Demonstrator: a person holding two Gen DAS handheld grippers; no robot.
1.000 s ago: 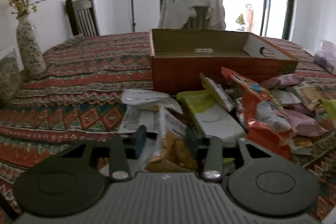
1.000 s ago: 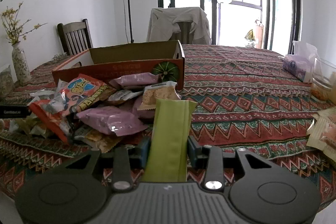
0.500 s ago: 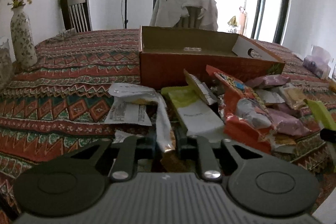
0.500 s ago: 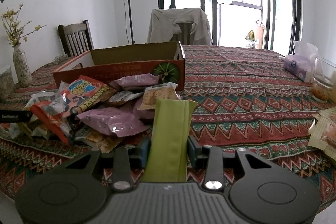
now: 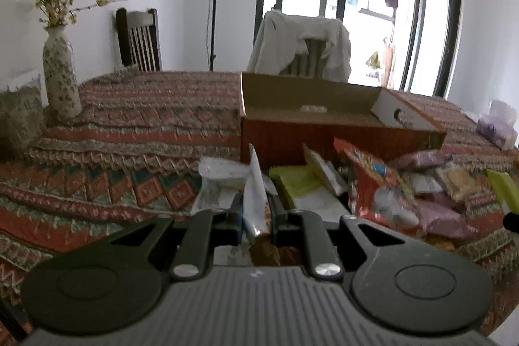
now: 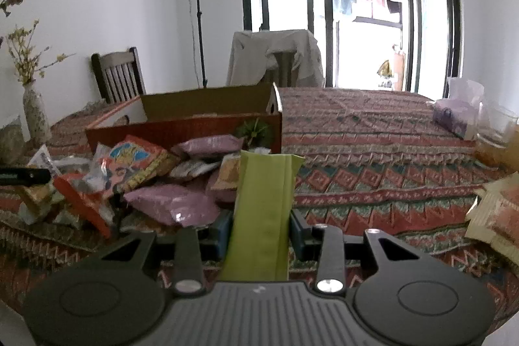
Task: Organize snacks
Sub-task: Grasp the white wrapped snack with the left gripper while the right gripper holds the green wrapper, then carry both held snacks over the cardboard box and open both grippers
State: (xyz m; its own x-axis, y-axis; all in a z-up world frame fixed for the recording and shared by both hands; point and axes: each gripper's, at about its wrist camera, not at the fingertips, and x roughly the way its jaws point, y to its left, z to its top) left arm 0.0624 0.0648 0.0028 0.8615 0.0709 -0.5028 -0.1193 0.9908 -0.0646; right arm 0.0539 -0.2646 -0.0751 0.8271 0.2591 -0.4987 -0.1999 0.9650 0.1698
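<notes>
My left gripper [image 5: 256,216] is shut on a thin white and silver snack packet [image 5: 254,196] that stands on edge between its pads, lifted a little above the pile. My right gripper [image 6: 259,227] is shut on a long green snack packet [image 6: 264,209], held upright over the tablecloth. A heap of snack bags [image 6: 136,177] lies in front of an open cardboard box [image 5: 311,109], also seen as the box [image 6: 207,119] in the right wrist view. The box looks empty inside. The left gripper's tip [image 6: 26,175] shows at the left edge of the right wrist view.
A patterned cloth covers the table [image 5: 129,135]. A flower vase [image 5: 61,86] stands at the far left. A tissue pack [image 6: 454,115], a glass container [image 6: 496,135] and pale snack packets [image 6: 496,216] sit at the right. Two chairs stand behind the table.
The left gripper closed on the white packet and lifted it from the pile, tilting the view upward. The right gripper kept still with the green packet.
</notes>
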